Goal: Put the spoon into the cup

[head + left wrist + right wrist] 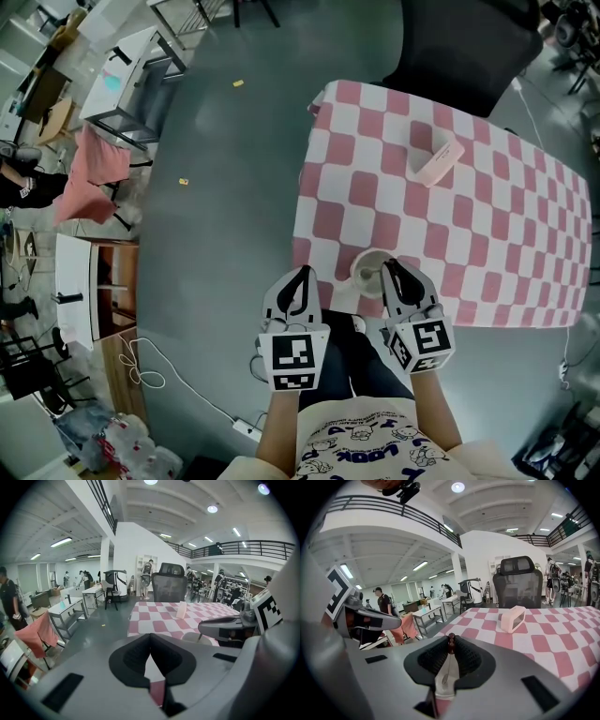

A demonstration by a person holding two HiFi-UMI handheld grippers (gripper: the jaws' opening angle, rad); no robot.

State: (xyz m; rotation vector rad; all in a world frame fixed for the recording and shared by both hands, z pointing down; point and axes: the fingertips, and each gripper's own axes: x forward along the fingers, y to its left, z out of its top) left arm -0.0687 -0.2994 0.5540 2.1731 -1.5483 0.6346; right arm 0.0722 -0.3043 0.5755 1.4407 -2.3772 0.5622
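Observation:
A pale round cup [367, 271] stands on the pink-checked table [487, 234] close to its near edge. My right gripper [392, 267] hovers at the cup's right rim, shut on a thin metal spoon [451, 644]. It pinches the dark red handle end, and the bowl hangs down over the white cup [446, 689], seen below through the jaw gap. My left gripper [302, 274] sits just left of the cup at the table's edge, shut, with nothing between its tips. In the left gripper view the cup [193, 637] shows beside the right gripper's fingers [225, 626].
A pink and white box [437, 161] lies on the far half of the table, with a black office chair [469, 47] behind it. Grey floor lies to the left, with a cloth-draped chair [89, 178] and desks beyond. The table's near edge is right below both grippers.

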